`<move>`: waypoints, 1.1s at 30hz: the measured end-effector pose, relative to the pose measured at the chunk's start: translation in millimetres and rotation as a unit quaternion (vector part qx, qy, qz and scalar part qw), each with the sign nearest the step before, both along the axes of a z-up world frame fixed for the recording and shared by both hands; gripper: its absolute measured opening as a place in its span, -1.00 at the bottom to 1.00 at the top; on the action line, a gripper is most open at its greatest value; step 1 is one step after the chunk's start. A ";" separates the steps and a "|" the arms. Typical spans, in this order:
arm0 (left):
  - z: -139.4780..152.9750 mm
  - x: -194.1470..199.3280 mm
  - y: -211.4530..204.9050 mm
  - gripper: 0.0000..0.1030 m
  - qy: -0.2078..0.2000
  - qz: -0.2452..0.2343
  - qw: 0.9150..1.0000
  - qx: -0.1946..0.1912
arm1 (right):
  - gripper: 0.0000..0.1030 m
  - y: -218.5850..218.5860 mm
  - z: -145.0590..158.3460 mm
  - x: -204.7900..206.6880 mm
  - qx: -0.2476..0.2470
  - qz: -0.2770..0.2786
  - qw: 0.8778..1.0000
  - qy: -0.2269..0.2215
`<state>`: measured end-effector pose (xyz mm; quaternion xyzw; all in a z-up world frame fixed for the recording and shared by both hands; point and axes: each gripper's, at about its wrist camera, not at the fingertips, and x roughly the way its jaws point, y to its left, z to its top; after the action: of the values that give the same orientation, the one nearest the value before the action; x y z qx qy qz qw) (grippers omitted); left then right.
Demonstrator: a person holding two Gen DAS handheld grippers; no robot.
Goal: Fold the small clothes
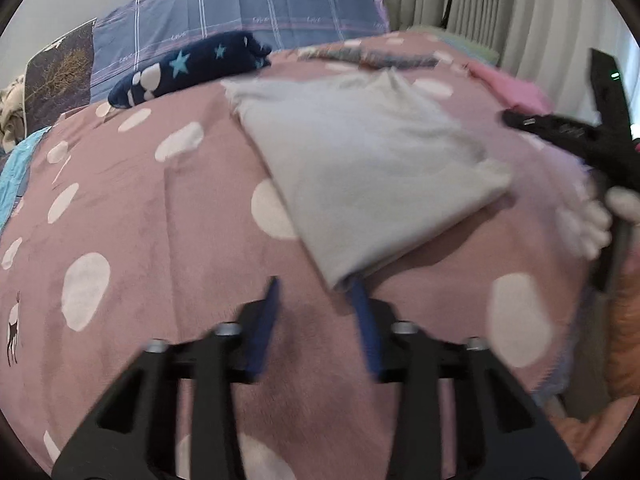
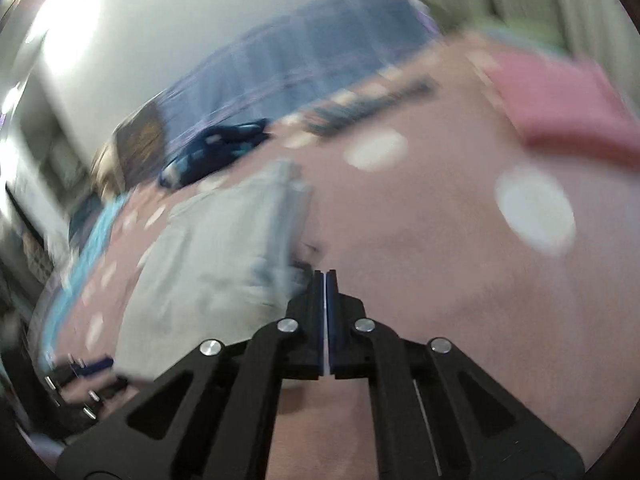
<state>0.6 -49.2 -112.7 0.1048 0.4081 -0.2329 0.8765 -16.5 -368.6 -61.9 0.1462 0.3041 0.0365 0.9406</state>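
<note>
I see the pink polka-dot bedspread [image 1: 132, 208], with the folded grey garment [image 1: 360, 168] lying flat on it. My left gripper [image 1: 316, 292] stands parted and empty at its near corner; my right gripper [image 2: 325, 276] is closed on nothing beside its edge.

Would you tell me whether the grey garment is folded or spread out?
Folded: the grey garment lies as a compact layered rectangle with stacked edges on the pink spotted bedcover.
</note>
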 end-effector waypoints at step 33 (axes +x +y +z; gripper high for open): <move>-8.8 118.2 -2.9 -0.35 -0.013 0.063 0.996 -0.058 | -0.92 -25.0 -19.6 169.7 0.055 0.042 0.995 0.070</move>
<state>118.8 -52.1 -121.6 0.0314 0.3882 -0.1991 0.8993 153.2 -393.6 -81.4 0.1870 0.3722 0.0825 0.9054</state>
